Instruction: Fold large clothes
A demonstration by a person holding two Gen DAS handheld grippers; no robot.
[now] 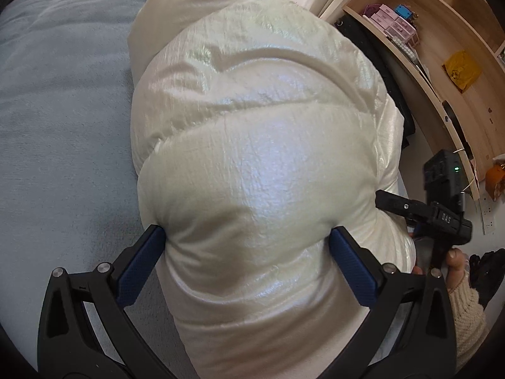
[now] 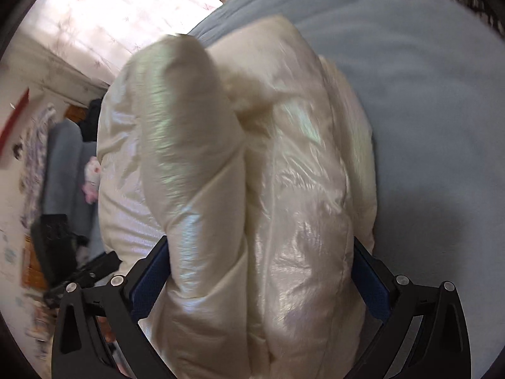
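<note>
The grey-blue bed cover (image 1: 56, 101) carried the cream puffer jacket (image 1: 252, 132), bunched into fat quilted rolls near its edge. It looked light, soft and springy, its glossy shell probably slippery, so a deep bite across a whole roll suited it best. The left gripper (image 1: 247, 237) and right gripper (image 2: 260, 259) each clasped such a roll.

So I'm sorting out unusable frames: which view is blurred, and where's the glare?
Left wrist view: sharp, sheen glaring on the glossy cream puffer jacket. Right wrist view: motion-smeared, worst at the room's left edge and the jacket's far end; both fisheye-bent.
</note>
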